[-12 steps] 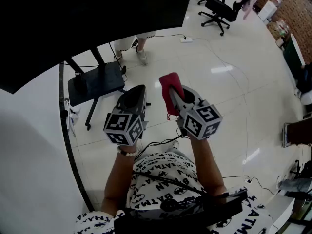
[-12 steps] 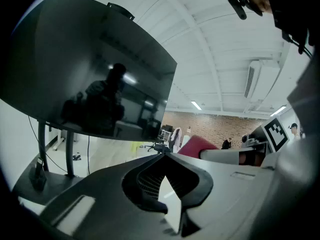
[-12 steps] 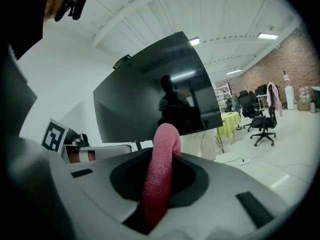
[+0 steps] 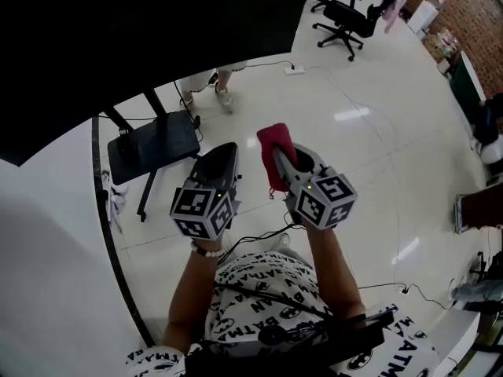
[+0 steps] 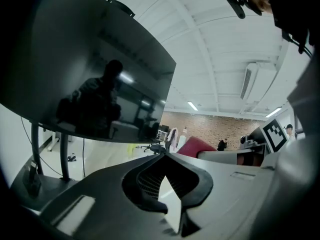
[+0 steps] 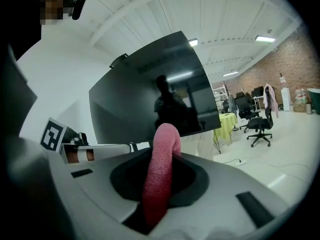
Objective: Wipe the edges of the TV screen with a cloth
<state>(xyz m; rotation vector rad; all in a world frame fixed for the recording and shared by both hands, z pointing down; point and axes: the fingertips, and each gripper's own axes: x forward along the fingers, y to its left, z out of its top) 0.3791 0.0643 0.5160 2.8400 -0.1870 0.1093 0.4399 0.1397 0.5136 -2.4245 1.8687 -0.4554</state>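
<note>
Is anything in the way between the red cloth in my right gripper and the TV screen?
Nothing visible. The red cloth, pinched in the right gripper's jaws, faces the TV screen across open air. The left gripper sits off to its left, jaws together and empty, outside that path.

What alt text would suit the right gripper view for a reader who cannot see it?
A pink-red cloth is clamped upright between the jaws of the right tool, close to the camera. Beyond it stands a large dark TV screen reflecting a person's silhouette, with office chairs at far right.
</note>
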